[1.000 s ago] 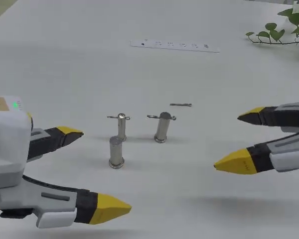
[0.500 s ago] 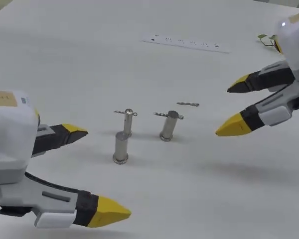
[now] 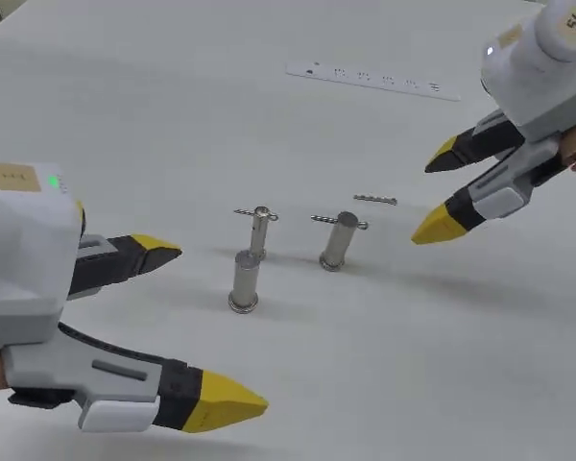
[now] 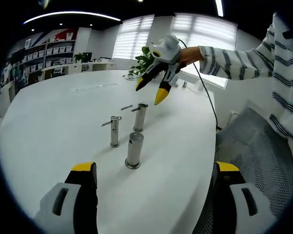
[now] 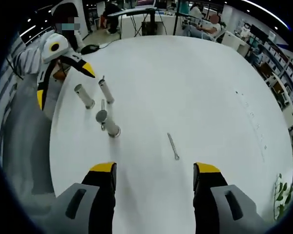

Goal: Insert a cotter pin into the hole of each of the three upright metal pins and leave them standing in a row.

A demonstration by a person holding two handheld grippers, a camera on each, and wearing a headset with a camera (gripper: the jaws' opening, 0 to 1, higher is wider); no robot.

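left claw [image 3: 216, 327] released | right claw [image 3: 424, 202] released, near loose cotter pin [image 3: 375, 200] on tabletop [image 3: 125, 115] | front pin [image 3: 245, 280] upright | rear-left pin [image 3: 259, 235], rear-right pin [image 3: 337, 242] hold cotter pins

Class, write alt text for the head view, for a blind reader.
Three upright metal pins stand on a white table; two carry cotter pins, and a loose cotter pin lies beyond. The left gripper and right gripper hover open.

We get bare table [image 3: 384, 365] all round; three upright pins [image 3: 244, 281] block centre, cotter pin [image 3: 374, 200] at their 2 o'clock, power strip [image 3: 372, 80] far at 12.
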